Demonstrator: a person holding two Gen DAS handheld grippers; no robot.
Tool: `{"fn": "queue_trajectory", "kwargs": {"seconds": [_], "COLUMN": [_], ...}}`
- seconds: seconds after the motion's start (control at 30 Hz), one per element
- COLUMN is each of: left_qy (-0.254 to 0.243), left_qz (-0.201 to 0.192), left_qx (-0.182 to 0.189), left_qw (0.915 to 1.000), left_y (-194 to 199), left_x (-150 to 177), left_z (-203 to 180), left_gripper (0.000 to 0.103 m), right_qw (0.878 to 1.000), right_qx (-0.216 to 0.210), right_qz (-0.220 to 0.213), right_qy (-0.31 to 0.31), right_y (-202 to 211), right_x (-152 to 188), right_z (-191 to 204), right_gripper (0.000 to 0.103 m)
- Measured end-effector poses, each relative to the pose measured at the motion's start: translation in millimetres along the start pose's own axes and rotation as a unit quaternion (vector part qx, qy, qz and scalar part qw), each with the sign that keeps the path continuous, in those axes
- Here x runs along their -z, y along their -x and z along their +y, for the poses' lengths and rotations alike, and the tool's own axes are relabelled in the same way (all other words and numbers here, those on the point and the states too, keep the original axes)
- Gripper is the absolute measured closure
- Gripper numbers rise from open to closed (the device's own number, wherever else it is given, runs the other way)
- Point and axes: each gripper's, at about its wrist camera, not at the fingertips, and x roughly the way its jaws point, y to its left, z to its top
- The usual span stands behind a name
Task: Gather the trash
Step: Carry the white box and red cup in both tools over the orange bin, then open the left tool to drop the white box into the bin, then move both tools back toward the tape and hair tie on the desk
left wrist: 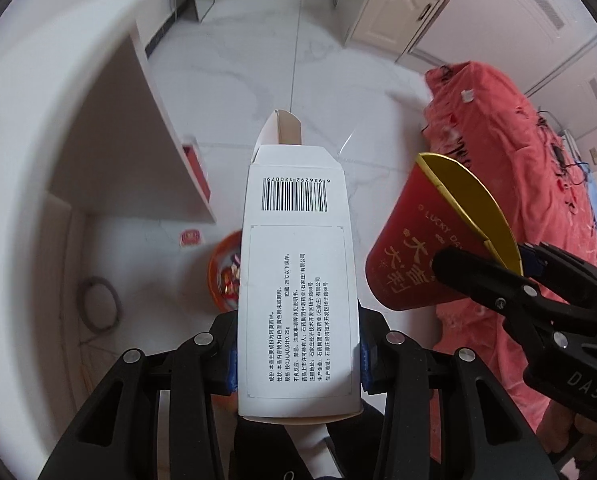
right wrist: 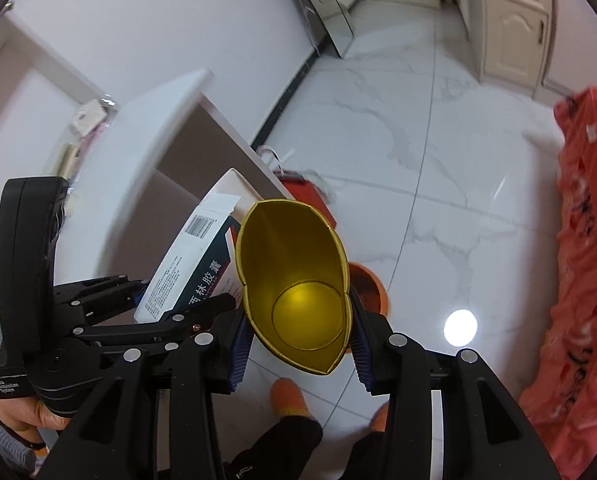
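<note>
White cardboard, a medicine box [left wrist: 298,280], sits clamped between the left gripper [left wrist: 298,364] pads, its long axis running straight away from the camera with the open flap end far. To the right, the right gripper [right wrist: 298,344] pinches a red paper cup [left wrist: 426,248] by its squashed rim, gold-lined mouth tilted up toward its own camera. Both pieces hang in the air above the floor. An orange bin [left wrist: 224,276] already holding wrappers stands below, near the box. Judging by this, carrying is underway; next comes lowering over the bin and letting go.
</note>
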Motion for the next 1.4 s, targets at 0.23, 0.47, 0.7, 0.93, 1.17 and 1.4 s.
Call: {"fn": "queue_trajectory", "kwargs": {"seconds": [0.23, 0.47, 0.7, 0.93, 1.17, 1.4], "left_qy": [0.021, 0.038, 0.035, 0.028, 0.033, 0.037], "left_qz": [0.041, 0.067, 0.084, 0.091, 0.089, 0.092], "left_qx": [-0.003, -0.006, -0.013, -0.017, -0.019, -0.025], "left_qw": [0.9989, 0.9970, 0.9957, 0.9953, 0.9953, 0.9948], "left_y": [-61.2, -104.3, -125.2, -128.6, -123.1, -119.3], "left_x": [2.8, -0.5, 1.4, 5.0, 6.3, 10.3], "left_z": [16.0, 38.3, 50.9, 58.6, 65.6, 66.0], "left_gripper": [0.060, 0.059, 0.058, 0.051, 0.051, 0.051], "right_qw": [0.999, 0.998, 0.996, 0.996, 0.995, 0.995], "right_qx": [0.006, 0.011, 0.018, 0.018, 0.012, 0.009], "right_qz": [0.040, 0.065, 0.082, 0.090, 0.094, 0.095], "right_qy": [-0.015, -0.017, -0.018, -0.017, -0.016, -0.010], "right_y": [-78.5, -135.9, -171.3, -179.5, -181.1, -175.8], "right_x": [8.0, 14.1, 9.8, 8.5, 7.6, 6.0], "right_z": [-17.2, -26.0, -30.0, -29.7, -28.2, -19.8], "right_gripper": [0.059, 0.055, 0.046, 0.045, 0.043, 0.041]}}
